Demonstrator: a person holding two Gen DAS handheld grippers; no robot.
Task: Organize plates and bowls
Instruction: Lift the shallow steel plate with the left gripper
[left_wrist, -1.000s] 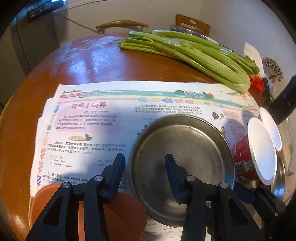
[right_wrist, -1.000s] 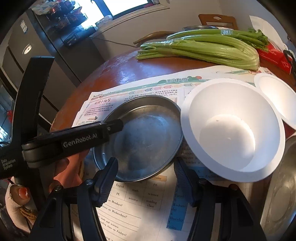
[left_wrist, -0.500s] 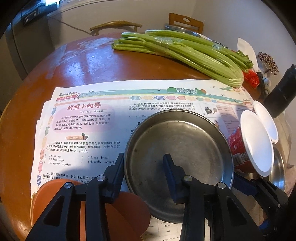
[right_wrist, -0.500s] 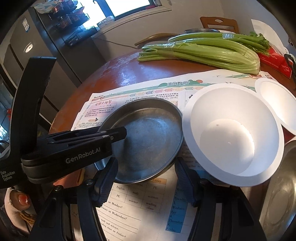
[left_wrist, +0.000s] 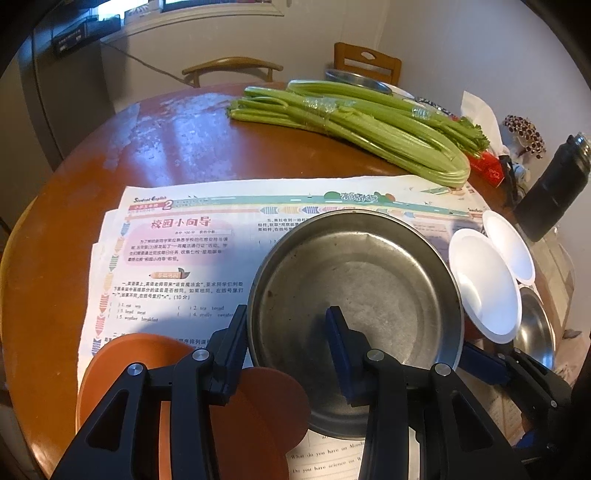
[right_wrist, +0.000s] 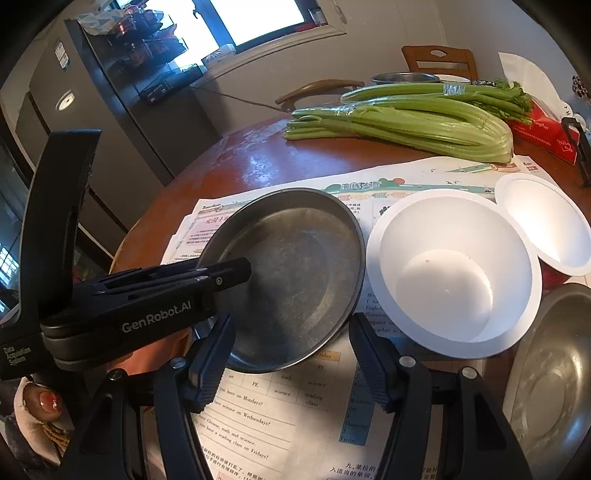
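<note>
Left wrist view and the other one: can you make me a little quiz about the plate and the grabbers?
1. True or false: the right gripper is open and holds nothing.
2. What lies on the table beyond the newspaper? A) celery B) bananas C) bread
3. Fill the gap: one finger of the left gripper is inside the metal plate, and the other is ____ its rim.

Key: 1 true; 2 A; 3 outside.
</note>
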